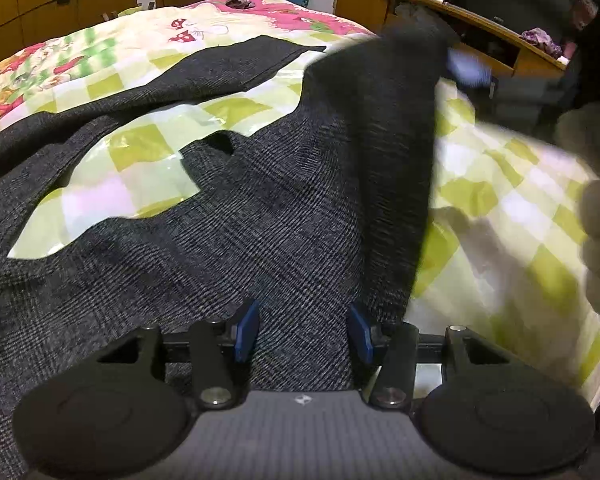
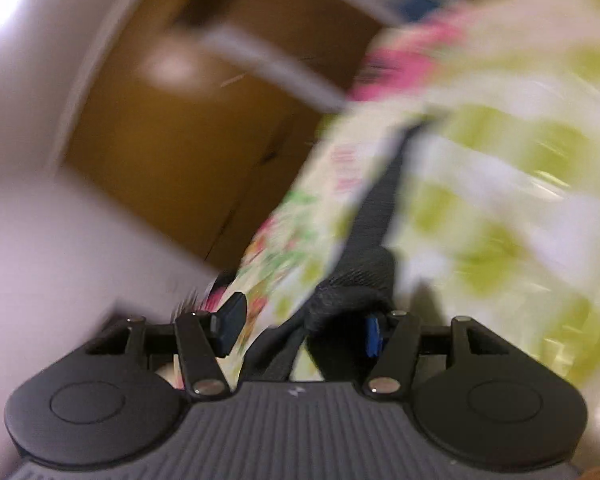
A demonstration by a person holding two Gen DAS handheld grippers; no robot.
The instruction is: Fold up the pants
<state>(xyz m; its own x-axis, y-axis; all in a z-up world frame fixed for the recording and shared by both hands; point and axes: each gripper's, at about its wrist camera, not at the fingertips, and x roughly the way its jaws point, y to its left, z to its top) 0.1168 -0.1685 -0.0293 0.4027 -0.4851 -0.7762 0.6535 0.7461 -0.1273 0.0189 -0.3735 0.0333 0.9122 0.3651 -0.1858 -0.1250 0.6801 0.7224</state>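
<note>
The dark grey checked pants (image 1: 260,216) lie spread on the bed's quilt (image 1: 500,208), legs running away from the left gripper (image 1: 303,328) toward the far side. Its blue fingers (image 1: 247,326) stand apart with the cloth between them, not pinched. A raised fold stands just right of them. The right gripper (image 2: 300,330) view is blurred; its fingers (image 2: 374,336) sit apart, bunched dark fabric against the right one.

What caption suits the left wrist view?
Left claw open over dark plaid pants spread on a checkered quilt.
</note>
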